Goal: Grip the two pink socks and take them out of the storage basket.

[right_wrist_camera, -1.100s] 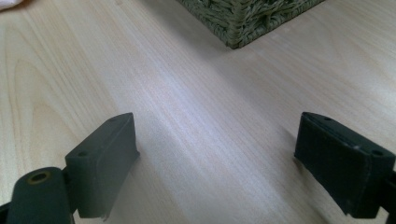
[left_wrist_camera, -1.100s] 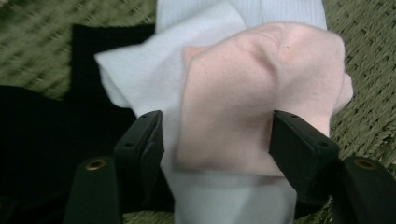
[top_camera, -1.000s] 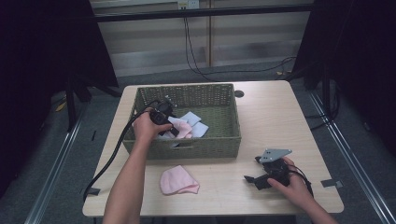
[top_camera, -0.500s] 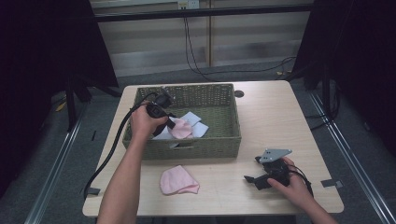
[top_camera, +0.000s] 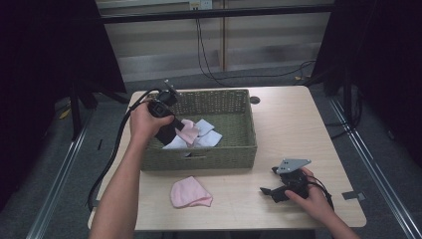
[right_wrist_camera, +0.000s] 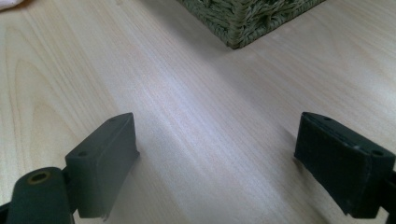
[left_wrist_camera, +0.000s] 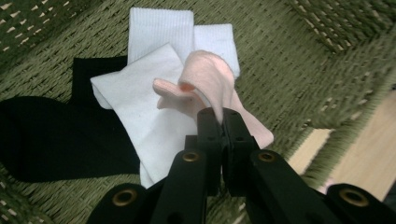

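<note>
In the left gripper view my left gripper [left_wrist_camera: 222, 114] is shut on a pale pink sock [left_wrist_camera: 210, 79], pinching its upper fold so that the sock hangs from the jaws. It hovers over the left half of a green woven basket [top_camera: 199, 162]. Under it lie white socks [left_wrist_camera: 140, 88] and a black sock [left_wrist_camera: 46, 135] on the basket floor. From the high view, the left gripper [top_camera: 176, 130] tilts down into the basket with the pink sock [top_camera: 189, 132] at its tip. My right gripper [top_camera: 268, 191] rests open on the table, nothing between its jaws [right_wrist_camera: 217, 154].
A second pink sock [top_camera: 189, 192] lies on the wooden table [top_camera: 298, 124] in front of the basket. The basket's corner [right_wrist_camera: 243, 18] shows ahead of the right gripper. Black cables trail off the table's left edge.
My left hand has risen inside the basket and drawn the pink sock up off the white ones. The right hand has kept still.
</note>
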`<action>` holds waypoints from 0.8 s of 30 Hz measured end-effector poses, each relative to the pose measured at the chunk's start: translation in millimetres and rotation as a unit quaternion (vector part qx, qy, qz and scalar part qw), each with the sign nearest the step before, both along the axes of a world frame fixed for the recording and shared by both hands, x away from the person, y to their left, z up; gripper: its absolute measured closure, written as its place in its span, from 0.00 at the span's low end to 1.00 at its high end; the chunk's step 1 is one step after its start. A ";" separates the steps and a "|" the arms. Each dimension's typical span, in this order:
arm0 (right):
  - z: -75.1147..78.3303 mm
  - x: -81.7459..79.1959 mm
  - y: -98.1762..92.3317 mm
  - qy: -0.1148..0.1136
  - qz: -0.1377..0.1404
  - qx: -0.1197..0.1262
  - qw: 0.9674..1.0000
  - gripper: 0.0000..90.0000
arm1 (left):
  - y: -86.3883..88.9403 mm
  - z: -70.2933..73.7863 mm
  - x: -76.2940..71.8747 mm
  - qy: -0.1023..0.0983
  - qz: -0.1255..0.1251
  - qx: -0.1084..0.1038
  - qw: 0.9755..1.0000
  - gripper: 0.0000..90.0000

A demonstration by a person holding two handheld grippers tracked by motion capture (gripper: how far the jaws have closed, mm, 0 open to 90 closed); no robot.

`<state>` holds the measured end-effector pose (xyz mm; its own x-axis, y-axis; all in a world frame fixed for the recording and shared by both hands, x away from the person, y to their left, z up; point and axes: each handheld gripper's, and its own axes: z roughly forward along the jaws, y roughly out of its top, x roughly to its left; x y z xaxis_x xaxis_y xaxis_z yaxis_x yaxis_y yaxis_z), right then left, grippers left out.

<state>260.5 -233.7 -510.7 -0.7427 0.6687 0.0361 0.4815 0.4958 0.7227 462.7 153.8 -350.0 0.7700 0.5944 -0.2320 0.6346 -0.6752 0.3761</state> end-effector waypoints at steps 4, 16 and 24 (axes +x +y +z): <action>-0.1 0.1 0.0 0.000 0.000 0.001 1.000 0.13 | 1.6 7.7 -3.3 -0.004 0.004 -0.007 1.000 0.97; 0.1 -0.1 0.1 0.001 -0.001 0.000 1.000 0.13 | 4.7 29.1 -10.4 -0.003 -0.003 -0.015 1.000 0.97; 0.0 -0.1 0.1 0.001 -0.001 0.001 1.000 0.13 | 6.9 44.4 -16.1 0.003 -0.007 -0.018 1.000 0.97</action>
<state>260.4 -233.6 -510.7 -0.7419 0.6694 0.0396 0.4840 0.4937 0.7226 446.7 160.7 -305.5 0.7762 0.5757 -0.2569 0.6280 -0.6699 0.3961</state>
